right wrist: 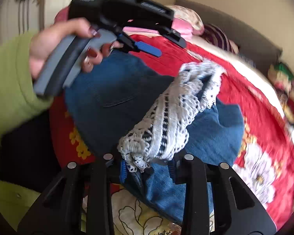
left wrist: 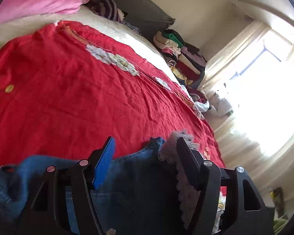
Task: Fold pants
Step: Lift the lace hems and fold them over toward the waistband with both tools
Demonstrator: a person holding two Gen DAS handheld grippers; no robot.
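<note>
The blue denim pants with white lace hems [right wrist: 127, 90] lie bunched on the red flowered bedspread [left wrist: 68, 98]. The right claw [right wrist: 147, 169] pinches a lacy hem right between its tips. The left claw [left wrist: 147, 156] is let go, wide open, denim just under it.

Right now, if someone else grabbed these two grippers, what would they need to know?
Left gripper: open, holds nothing; the jeans lie under it.
Right gripper: closed on the lace hem of the jeans.
Jeans: bunched on the red bedspread, hem end doubled back over the seat.
Done: one fold begun.
Left: lay it flat, let go, fold again.
</note>
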